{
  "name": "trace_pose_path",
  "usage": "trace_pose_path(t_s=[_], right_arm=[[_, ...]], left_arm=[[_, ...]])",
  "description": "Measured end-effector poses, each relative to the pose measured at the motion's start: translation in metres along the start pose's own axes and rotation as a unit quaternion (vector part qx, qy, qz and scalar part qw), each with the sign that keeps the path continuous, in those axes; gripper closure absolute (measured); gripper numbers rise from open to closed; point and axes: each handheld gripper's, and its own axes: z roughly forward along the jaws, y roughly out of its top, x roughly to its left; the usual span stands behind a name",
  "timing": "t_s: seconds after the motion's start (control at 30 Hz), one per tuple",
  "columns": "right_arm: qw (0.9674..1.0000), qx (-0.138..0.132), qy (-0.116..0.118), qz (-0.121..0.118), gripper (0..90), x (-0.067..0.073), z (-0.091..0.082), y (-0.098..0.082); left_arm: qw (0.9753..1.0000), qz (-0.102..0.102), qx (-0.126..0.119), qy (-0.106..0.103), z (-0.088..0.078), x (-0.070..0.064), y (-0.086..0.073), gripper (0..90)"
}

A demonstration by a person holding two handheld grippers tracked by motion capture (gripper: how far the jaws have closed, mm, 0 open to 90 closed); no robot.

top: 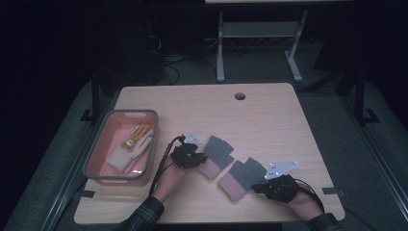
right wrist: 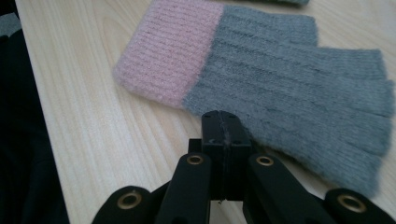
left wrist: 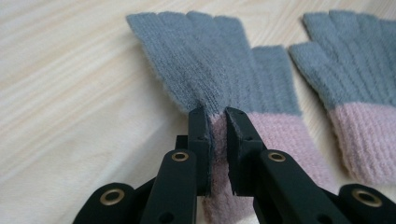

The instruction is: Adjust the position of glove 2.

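Note:
Two fingerless knit gloves, grey with pink cuffs, lie side by side mid-table. My left gripper (top: 201, 159) is shut on the left glove (top: 217, 153), pinching a fold of fabric where grey meets pink. In the left gripper view that left glove (left wrist: 224, 65) rises between the jaws of my left gripper (left wrist: 217, 119), and the right glove (left wrist: 355, 88) lies beside it. My right gripper (top: 257, 186) is shut at the near edge of the right glove (top: 243, 175). In the right gripper view my right gripper (right wrist: 223, 121) has its jaws pressed together, with no fabric seen between them, against the grey edge of the right glove (right wrist: 289, 74).
A pink bin with a grey rim (top: 96, 151) stands at the table's left and holds a white and yellow work glove (top: 131, 144). A cable hole (top: 239, 96) sits near the far edge. Bare wood (top: 279, 125) lies beyond and right of the gloves.

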Motion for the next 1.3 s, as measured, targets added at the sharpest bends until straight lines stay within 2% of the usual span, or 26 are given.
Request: trace_pose_path(t_s=[0.1,0.2,0.37,0.6,0.8,1.0,1.3], right_arm=[[1.0000,-0.002,0.002,0.002,90.0,-0.002,0.002,0.002],[1.0000,-0.002,0.001,0.004,90.0,-0.003,0.005,0.003],[1.0000,-0.002,0.001,0.003,90.0,-0.003,0.008,0.006],[1.0000,0.002,0.007,0.001,90.0,0.000,0.014,0.010],[1.0000,0.002,0.004,-0.005,90.0,-0.001,0.019,0.016],[0.9999,-0.001,0.004,-0.010,90.0,-0.001,0.027,0.023],[0.9999,-0.002,0.007,-0.010,90.0,0.000,0.035,0.032]], left_arm=[[0.9999,0.009,0.001,0.007,-0.002,0.000,0.002,80.7],[0.9999,0.011,-0.005,0.002,-0.003,-0.003,0.003,80.6],[0.9996,0.024,-0.004,-0.014,-0.008,-0.012,0.006,80.4],[0.9984,0.024,-0.024,-0.045,-0.016,-0.020,0.010,80.3],[0.9971,0.024,-0.043,-0.058,-0.022,-0.025,0.013,80.1],[0.9960,0.032,-0.043,-0.072,-0.023,-0.030,0.015,80.0],[0.9941,0.054,-0.038,-0.086,-0.016,-0.048,0.017,79.5]])
